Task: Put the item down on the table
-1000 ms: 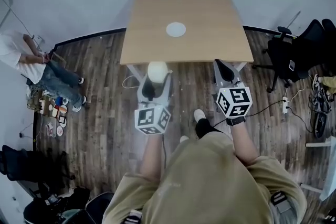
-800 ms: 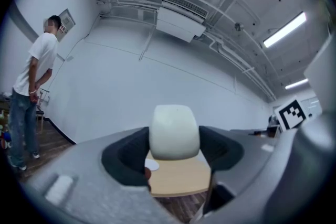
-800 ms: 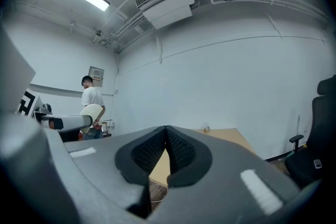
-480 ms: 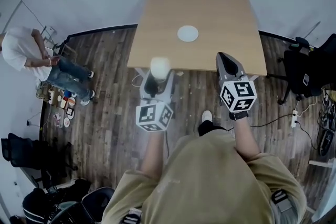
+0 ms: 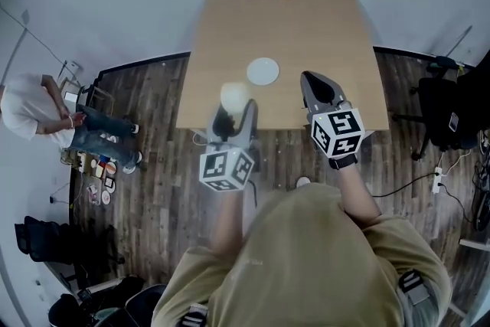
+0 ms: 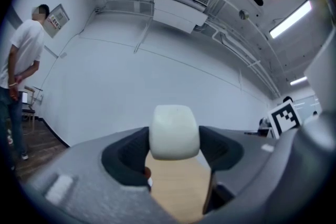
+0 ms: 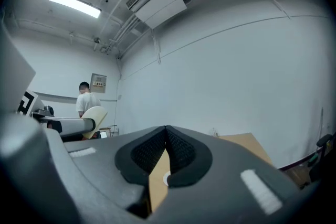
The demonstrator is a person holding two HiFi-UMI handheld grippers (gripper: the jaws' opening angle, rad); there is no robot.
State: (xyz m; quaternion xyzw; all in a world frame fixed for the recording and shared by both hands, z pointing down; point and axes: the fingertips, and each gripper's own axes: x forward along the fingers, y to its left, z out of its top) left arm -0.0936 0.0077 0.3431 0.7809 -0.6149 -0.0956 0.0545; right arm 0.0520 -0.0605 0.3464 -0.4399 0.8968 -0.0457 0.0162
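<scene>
Pinching the cream item [image 5: 234, 96] in the left claw [image 6: 174, 147], level, just over the tabletop's [image 5: 306, 19] near edge, with the right claw [image 7: 167, 140] pressed together, empty. Best to carry it farther in, short of the white disc [image 5: 262, 71], lower until it rests, then spread.

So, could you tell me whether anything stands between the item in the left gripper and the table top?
Nothing visible does. The left gripper holds the cream item at the near edge of the table. Only a white disc lies on the wood just beyond it, slightly to the right, with bare top around it.
</scene>
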